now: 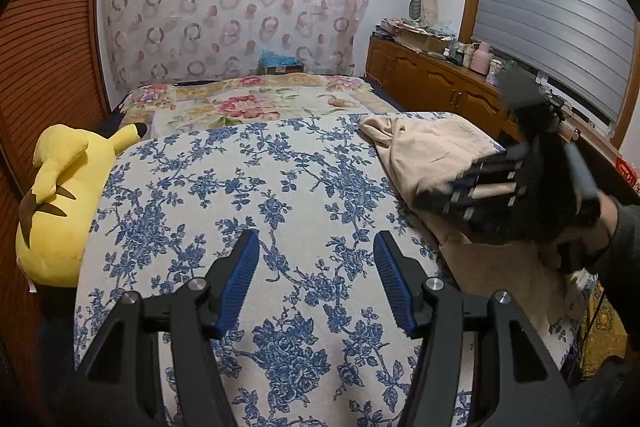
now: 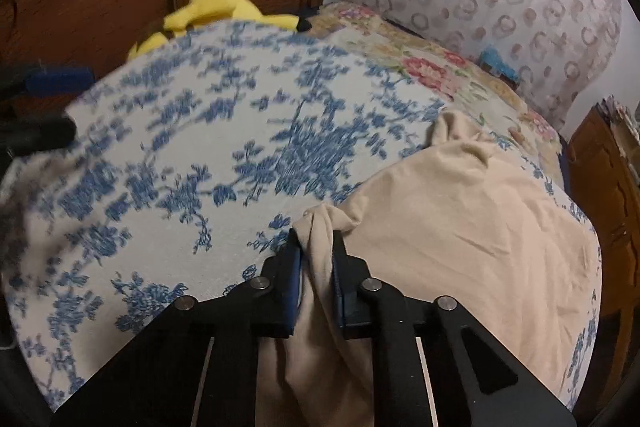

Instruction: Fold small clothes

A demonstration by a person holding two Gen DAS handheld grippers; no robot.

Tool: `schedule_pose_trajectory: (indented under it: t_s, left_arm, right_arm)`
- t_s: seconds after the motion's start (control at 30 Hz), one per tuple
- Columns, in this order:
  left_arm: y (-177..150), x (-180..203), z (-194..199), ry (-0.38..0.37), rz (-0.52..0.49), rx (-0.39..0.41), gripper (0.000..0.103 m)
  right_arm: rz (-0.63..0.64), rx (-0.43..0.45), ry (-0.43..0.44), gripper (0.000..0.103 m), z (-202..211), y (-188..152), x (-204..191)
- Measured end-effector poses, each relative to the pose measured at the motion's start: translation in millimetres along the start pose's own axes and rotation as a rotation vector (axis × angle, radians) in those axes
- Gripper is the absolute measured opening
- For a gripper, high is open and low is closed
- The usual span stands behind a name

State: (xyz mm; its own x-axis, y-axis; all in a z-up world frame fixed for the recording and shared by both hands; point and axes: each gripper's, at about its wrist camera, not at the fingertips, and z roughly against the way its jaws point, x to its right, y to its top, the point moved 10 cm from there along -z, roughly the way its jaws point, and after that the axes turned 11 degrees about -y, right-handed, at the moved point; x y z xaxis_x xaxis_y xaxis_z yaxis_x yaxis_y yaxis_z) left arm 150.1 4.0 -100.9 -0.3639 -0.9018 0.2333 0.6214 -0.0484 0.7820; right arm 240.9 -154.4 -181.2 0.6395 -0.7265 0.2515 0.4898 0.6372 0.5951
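A crumpled beige garment (image 1: pixel 424 147) (image 2: pixel 460 219) lies on the right side of the blue-flowered bed cover (image 1: pixel 240 187) (image 2: pixel 180 147). My right gripper (image 2: pixel 316 237) is shut on the garment's near-left edge, and a bunch of the cloth is squeezed between its blue pads. From the left wrist view the right gripper (image 1: pixel 500 187) shows as a blurred black shape over the garment, held by a hand in a dark sleeve. My left gripper (image 1: pixel 317 243) hovers open above the bare cover with nothing between its fingers. Its blue pad (image 2: pixel 52 79) shows at the left edge of the right wrist view.
A yellow plush toy (image 1: pixel 60 195) (image 2: pixel 212 7) lies at the bed's left edge against a wooden wardrobe (image 1: pixel 48 47). A flowered blanket (image 1: pixel 248 103) covers the far end. A cluttered wooden cabinet (image 1: pixel 432 79) runs along the right under a shuttered window.
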Motion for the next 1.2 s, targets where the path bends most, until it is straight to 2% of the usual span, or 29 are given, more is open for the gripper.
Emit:
schedule_pose_trajectory:
  t_s: [0.1, 0.3, 0.5, 0.63, 0.7, 0.73, 0.77, 0.8, 0.87, 1.03, 1.2]
  left_arm:
    - [-2.6, 0.9, -3.1, -0.007, 0.002, -0.006, 0.059]
    - [-6.5, 3.3, -8.5, -0.021, 0.007, -0.017, 0.059]
    - [-8.9, 6.5, -11.8, -0.032, 0.007, -0.026, 0.059]
    - [-10.6, 8.7, -15.8, -0.037, 0.006, -0.035, 0.059]
    - [-11.7, 10.6, -17.6, -0.04, 0.005, -0.04, 0.059]
    - [-12.6, 12.4, -18.8, -0.044, 0.004, -0.044, 0.059]
    - [-13.4, 14.1, -19.8, -0.046, 0.002, -0.047, 0.059]
    - [-13.8, 16.4, -21.2, -0.049, -0.002, -0.05, 0.059]
    - [-14.6, 21.1, -24.3, -0.055, -0.009, -0.058, 0.059]
    - [-15.2, 33.4, -29.3, -0.074, -0.026, -0.064, 0.059]
    - [-16.1, 48.0, -33.4, -0.092, -0.048, -0.074, 0.059]
  right_arm:
    - [-0.078, 0.066, 0.022, 0.009, 21.3, 14.6, 27.2]
    - [-0.173, 0.087, -0.073, 0.007, 36.0, 26.7, 104.4]
    - [-0.221, 0.082, -0.28, 0.007, 39.5, 21.1, 202.8]
    - [-0.294, 0.027, -0.442, 0.007, 25.5, 2.6, 263.3]
    - [-0.318, 0.008, -0.466, 0.007, 18.4, -4.7, 277.5]
    - [-0.317, -0.002, -0.484, 0.008, 14.6, -8.3, 281.1]
    - [-0.314, -0.013, -0.493, 0.018, 11.3, -11.4, 282.5]
    - [-0.315, -0.024, -0.499, 0.036, 9.9, -14.5, 282.7]
    - [-0.335, -0.029, -0.499, 0.055, 11.3, -20.0, 282.5]
    - [-0.352, -0.02, -0.438, 0.056, 30.4, -30.4, 264.4]
    - [-0.305, -0.007, -0.357, 0.056, 58.1, -52.1, 218.1]
